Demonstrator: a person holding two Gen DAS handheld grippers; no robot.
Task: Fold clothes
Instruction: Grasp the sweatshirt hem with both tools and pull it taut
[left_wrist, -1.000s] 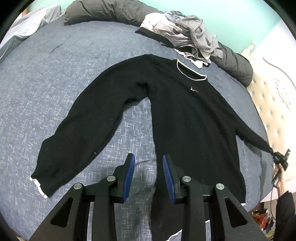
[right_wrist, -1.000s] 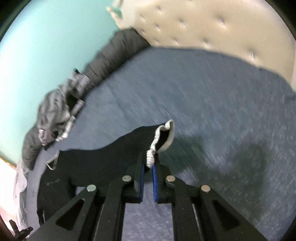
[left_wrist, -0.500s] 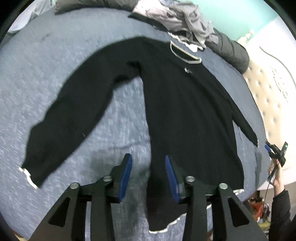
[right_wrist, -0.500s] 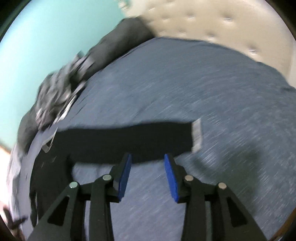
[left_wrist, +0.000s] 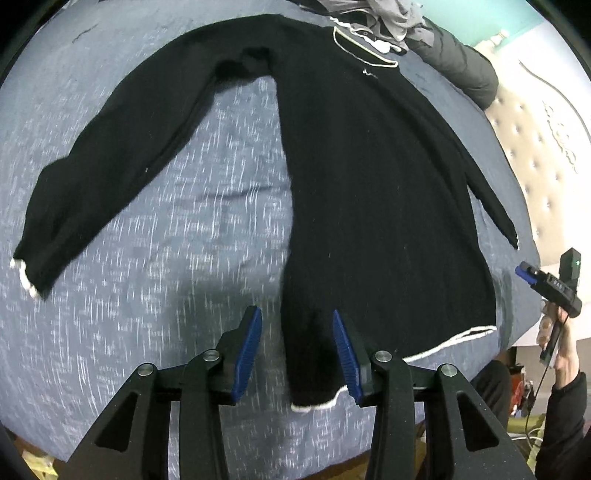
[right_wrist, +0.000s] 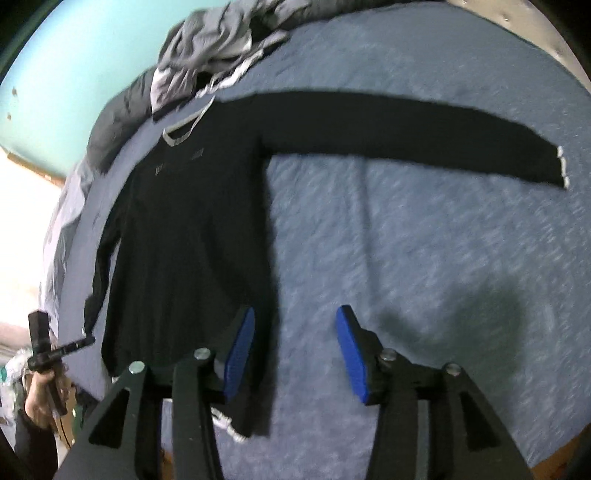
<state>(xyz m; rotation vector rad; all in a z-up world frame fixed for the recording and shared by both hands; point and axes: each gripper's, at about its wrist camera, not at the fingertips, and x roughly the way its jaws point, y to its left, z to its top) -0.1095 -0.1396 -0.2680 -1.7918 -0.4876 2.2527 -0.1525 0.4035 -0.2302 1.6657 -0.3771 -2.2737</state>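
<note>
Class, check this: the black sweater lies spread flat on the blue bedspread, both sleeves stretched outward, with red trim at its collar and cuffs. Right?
Not quite. The black sweater has white trim, not red, as the left wrist view shows; the rest stands, blue bedspread included.

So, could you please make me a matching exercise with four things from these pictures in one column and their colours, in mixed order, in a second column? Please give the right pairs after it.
Things:
1. sweater
2. bed cover
3. wall
4. pile of clothes

Colours:
A. turquoise
B. grey
C. black with white trim
D. blue with pale flecks

Right pairs: 1-C, 2-D, 3-A, 4-B
</note>
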